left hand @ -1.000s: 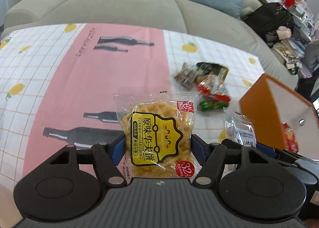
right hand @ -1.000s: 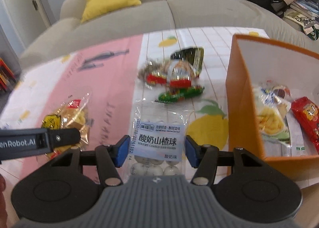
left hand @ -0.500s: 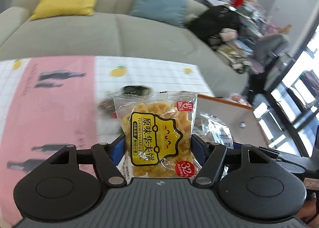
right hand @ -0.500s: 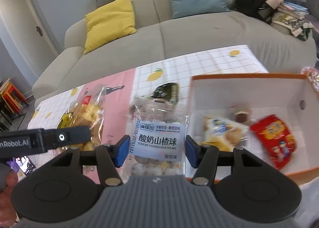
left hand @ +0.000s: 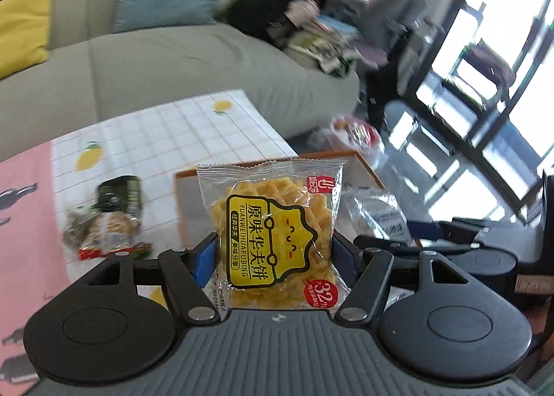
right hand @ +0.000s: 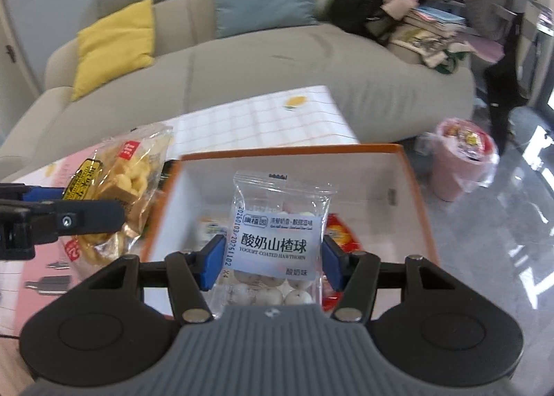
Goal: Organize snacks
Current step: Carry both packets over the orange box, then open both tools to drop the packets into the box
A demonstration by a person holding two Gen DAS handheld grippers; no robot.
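My left gripper [left hand: 275, 254] is shut on a yellow waffle-biscuit packet [left hand: 273, 236], held upright just left of the orange box [left hand: 180, 202]. It also shows in the right wrist view [right hand: 114, 195]. My right gripper [right hand: 271, 259] is shut on a clear packet of yogurt-coated hawthorn balls [right hand: 277, 243], held above the open orange box [right hand: 420, 209]. Inside the box lie a red packet [right hand: 341, 233] and a pale packet [right hand: 213, 226], partly hidden. The hawthorn packet also shows in the left wrist view [left hand: 377, 219].
Several loose snacks [left hand: 107, 219] lie on the pink and white checked tablecloth [left hand: 155, 139] left of the box. A grey sofa [right hand: 277, 70] with yellow and blue cushions stands behind. A pink bin [right hand: 460, 160] stands on the floor to the right.
Both grippers have moved right with their packets. The right one now hangs over the inside of the orange box; the left one has come up beside the box's left wall.
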